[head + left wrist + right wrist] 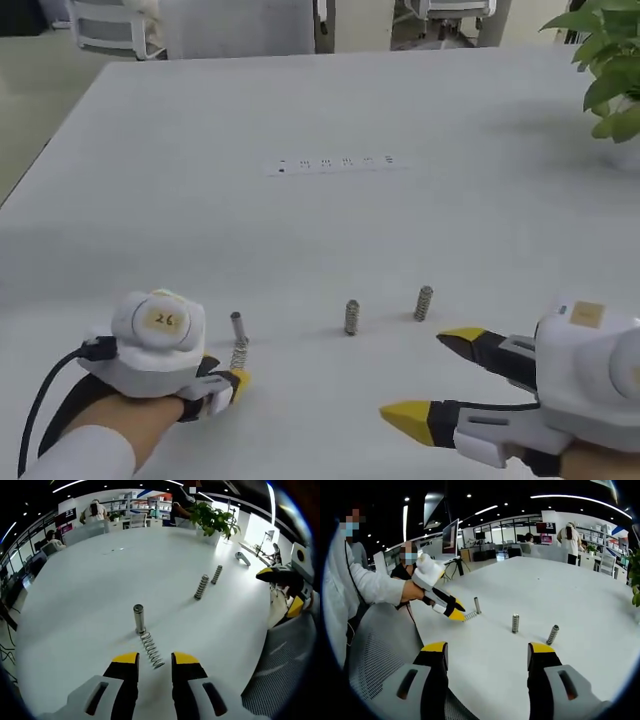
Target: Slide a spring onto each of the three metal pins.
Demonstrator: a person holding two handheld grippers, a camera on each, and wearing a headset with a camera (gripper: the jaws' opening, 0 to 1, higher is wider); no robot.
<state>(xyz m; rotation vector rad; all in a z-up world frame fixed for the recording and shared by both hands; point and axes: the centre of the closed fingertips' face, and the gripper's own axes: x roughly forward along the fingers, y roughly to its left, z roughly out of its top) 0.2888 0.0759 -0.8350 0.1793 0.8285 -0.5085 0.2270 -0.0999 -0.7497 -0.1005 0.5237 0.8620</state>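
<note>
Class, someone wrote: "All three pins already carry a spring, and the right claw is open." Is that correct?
Not quite. Only the middle pin and the right pin carry springs. The left pin is bare; its spring lies on the table at its foot, as the left gripper view shows. The right claw is open, as stated.

A wide white table point(450, 230) stands in an open office, with a leafy plant point(612, 70) at two o'clock, chairs point(105, 25) at twelve and ceiling strip lights point(575, 497).
</note>
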